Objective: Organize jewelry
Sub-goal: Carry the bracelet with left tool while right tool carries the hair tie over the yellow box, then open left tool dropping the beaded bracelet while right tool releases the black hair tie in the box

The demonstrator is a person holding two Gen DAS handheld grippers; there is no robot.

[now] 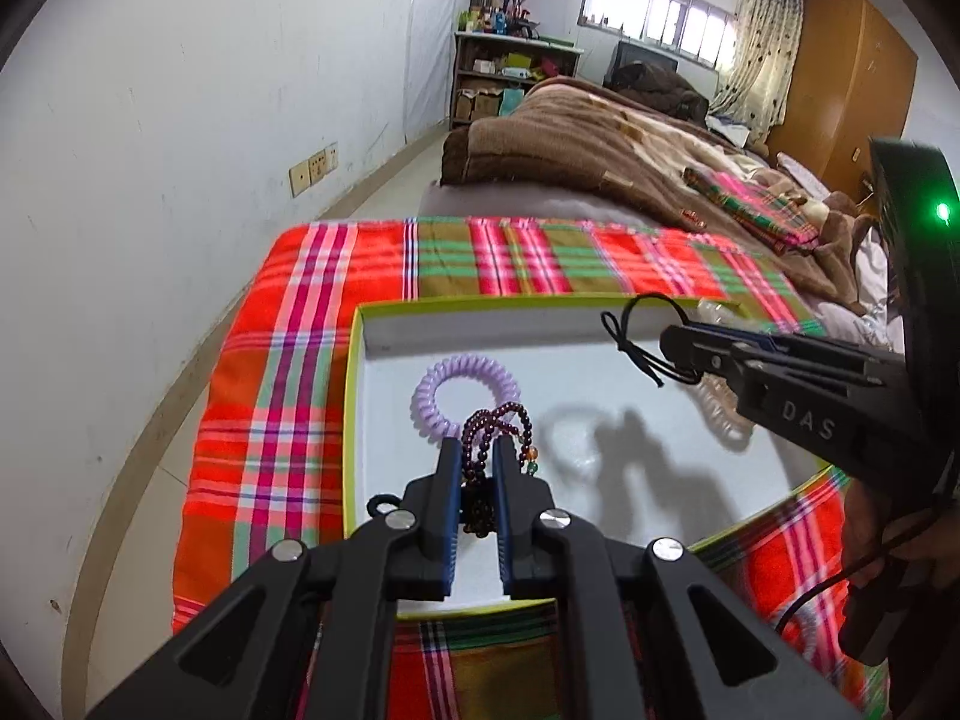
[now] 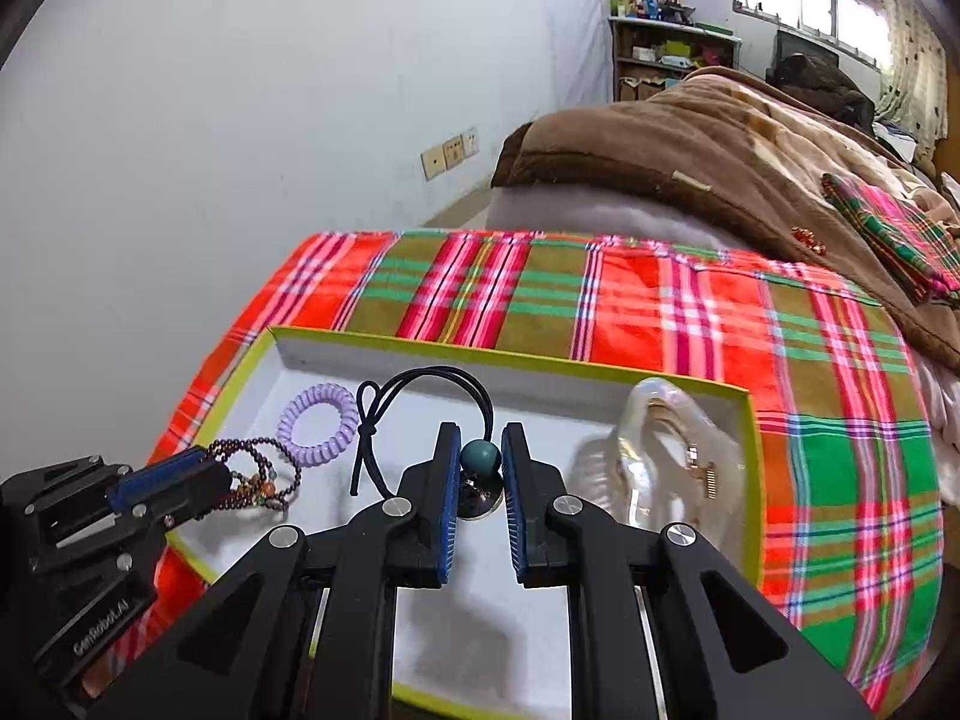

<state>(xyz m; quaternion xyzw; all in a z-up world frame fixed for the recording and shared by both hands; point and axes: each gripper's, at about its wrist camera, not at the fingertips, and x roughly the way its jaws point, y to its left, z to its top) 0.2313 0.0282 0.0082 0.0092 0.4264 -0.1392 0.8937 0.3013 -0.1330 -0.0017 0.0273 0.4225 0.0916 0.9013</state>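
A white box with a lime rim (image 1: pixel 354 396) (image 2: pixel 753 480) lies on a plaid cloth. My left gripper (image 1: pixel 478 450) is shut on a dark purple bead bracelet (image 1: pixel 501 423), held over the box; it also shows in the right wrist view (image 2: pixel 258 474). My right gripper (image 2: pixel 480 450) is shut on a black hair tie with a teal bead (image 2: pixel 480 457); its cord loop (image 1: pixel 645 336) hangs over the box. A lilac spiral hair tie (image 1: pixel 465 384) (image 2: pixel 318 423) lies in the box. A clear bag with gold jewelry (image 2: pixel 678 456) lies at the box's right.
The plaid cloth (image 1: pixel 288 360) (image 2: pixel 840 420) covers the bed end. A brown blanket (image 1: pixel 576 138) (image 2: pixel 690 144) and a folded plaid cloth (image 1: pixel 756 204) lie behind. A white wall (image 1: pixel 180 120) is to the left; shelves (image 1: pixel 510 78) stand at the back.
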